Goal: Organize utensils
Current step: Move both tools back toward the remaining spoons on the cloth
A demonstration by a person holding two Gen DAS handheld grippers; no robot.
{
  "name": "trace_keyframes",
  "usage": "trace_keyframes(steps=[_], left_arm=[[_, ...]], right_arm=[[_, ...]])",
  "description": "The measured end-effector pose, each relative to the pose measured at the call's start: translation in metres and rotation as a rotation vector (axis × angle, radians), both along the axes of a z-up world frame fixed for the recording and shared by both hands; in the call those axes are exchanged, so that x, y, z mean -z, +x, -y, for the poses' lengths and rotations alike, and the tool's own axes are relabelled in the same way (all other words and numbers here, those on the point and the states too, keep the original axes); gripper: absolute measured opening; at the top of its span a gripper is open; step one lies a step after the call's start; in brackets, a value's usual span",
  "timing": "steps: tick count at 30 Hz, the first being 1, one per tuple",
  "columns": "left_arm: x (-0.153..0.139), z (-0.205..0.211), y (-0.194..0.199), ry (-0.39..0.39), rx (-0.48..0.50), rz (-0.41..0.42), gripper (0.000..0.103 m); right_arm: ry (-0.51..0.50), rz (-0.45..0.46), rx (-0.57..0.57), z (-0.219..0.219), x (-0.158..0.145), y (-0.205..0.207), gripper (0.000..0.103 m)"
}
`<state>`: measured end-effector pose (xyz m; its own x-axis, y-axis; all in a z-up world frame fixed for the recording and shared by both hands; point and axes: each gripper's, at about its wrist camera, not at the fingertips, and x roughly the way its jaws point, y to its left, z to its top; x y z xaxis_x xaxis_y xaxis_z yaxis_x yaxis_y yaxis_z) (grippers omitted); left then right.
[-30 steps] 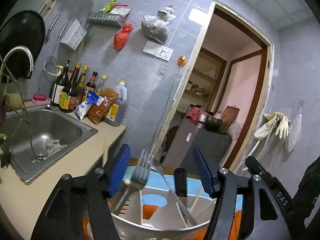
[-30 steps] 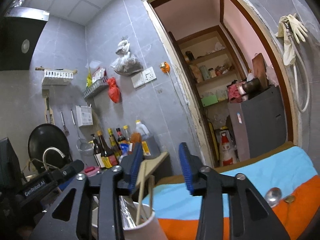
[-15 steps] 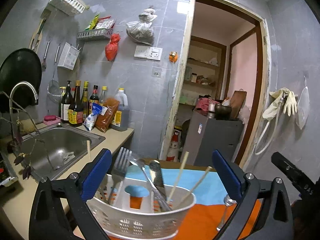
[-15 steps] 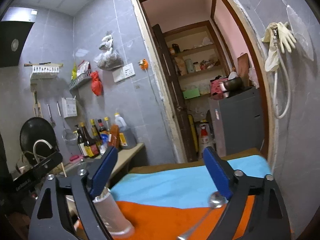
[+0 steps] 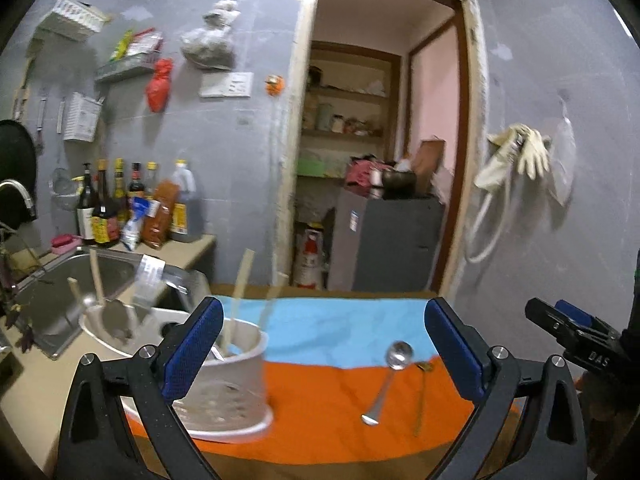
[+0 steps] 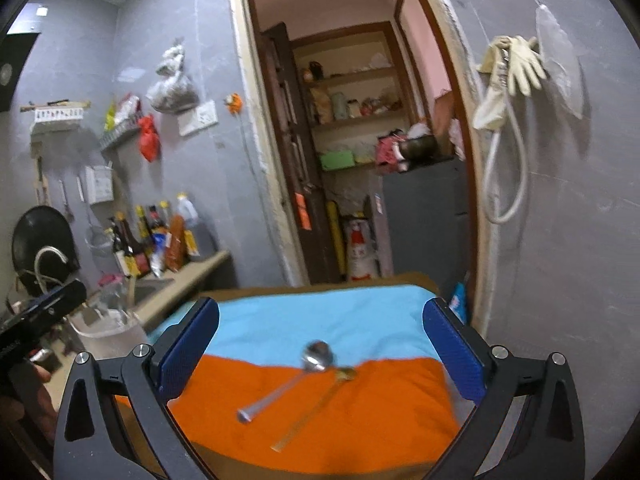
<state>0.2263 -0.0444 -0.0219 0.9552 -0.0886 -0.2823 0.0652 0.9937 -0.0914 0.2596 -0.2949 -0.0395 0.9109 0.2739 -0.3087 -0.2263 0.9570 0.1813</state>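
Both claws had let go of the utensil holder (image 5: 224, 376) and backed away. The left claw (image 5: 320, 352) stood wide and empty; the right claw (image 6: 320, 350) was still opening, empty. 2 spoons (image 6: 286, 380) remained on the tabletop cloth (image 6: 320, 412), unsorted.

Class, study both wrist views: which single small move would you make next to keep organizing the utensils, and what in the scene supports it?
Probably bring the right gripper down over the silver spoon on the orange cloth. Its jaws are just finishing opening with nothing between them, the spoon and a thinner gold utensil lie loose ahead, and the white utensil holder sits to the left, already holding chopsticks.
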Motion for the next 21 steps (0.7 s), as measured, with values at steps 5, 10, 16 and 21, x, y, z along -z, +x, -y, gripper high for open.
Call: trace_keyframes(steps=[5, 10, 16, 21], left_arm=[[0.016, 0.027, 0.015, 0.014, 0.073, -0.046, 0.099], [0.031, 0.05, 0.04, 0.031, 0.135, -0.107, 0.099], [0.063, 0.06, 0.094, 0.022, 0.198, -0.283, 0.099], [0.087, 0.064, 0.137, 0.021, 0.239, -0.384, 0.099]], right_arm=[[-0.016, -0.062, 0.031, 0.021, 0.016, 0.0, 0.103], [-0.028, -0.149, 0.055, 0.032, 0.037, 0.007, 0.103], [-0.035, -0.256, 0.04, 0.031, 0.059, 0.026, 0.1], [-0.051, -0.333, 0.004, 0.021, 0.075, 0.051, 0.085]])
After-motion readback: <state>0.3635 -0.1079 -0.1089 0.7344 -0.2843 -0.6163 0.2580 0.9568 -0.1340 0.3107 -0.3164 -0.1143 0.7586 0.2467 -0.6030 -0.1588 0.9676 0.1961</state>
